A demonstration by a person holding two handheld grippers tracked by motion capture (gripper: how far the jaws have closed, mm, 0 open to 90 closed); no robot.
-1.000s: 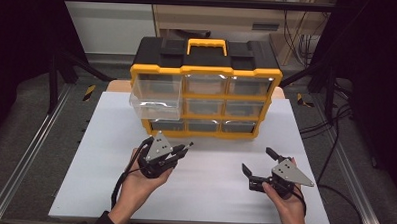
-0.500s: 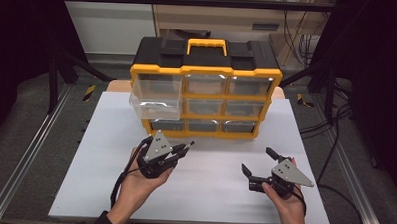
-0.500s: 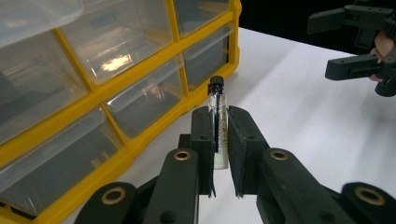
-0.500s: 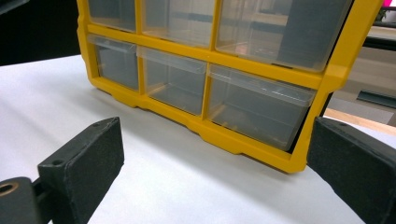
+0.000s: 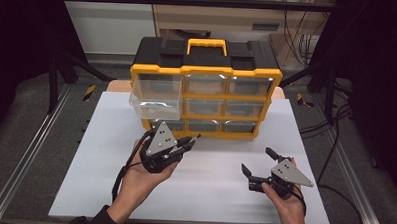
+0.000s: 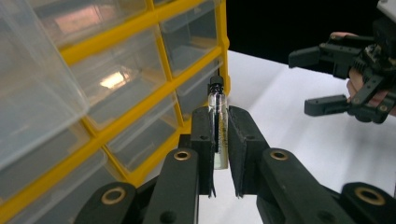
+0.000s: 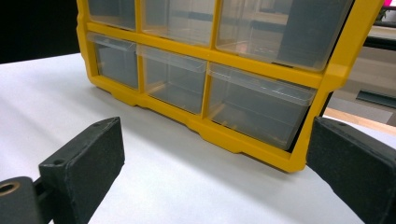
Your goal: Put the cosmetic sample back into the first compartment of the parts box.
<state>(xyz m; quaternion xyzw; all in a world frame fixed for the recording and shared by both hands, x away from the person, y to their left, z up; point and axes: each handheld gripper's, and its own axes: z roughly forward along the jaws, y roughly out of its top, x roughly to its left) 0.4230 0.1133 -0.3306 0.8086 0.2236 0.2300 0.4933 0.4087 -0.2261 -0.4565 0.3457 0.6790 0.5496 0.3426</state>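
The left gripper (image 6: 219,140) is clenched on a small glass vial (image 6: 218,126) with a black cap; its fingers (image 6: 203,140) press the vial from both sides and hold it upright between them, cap end out past the tips. From above, this gripper (image 5: 188,141) is raised over the white counter (image 5: 208,192), just in front of the lower left part of the yellow drawer cabinet (image 5: 206,72). One clear drawer (image 5: 154,103) on the cabinet's left side is pulled out toward the near edge, above and left of the vial. The right gripper (image 5: 257,161) sits low at the near right of the counter, well apart from the cabinet, its fingers (image 7: 84,163) released and spread wide with nothing between them.
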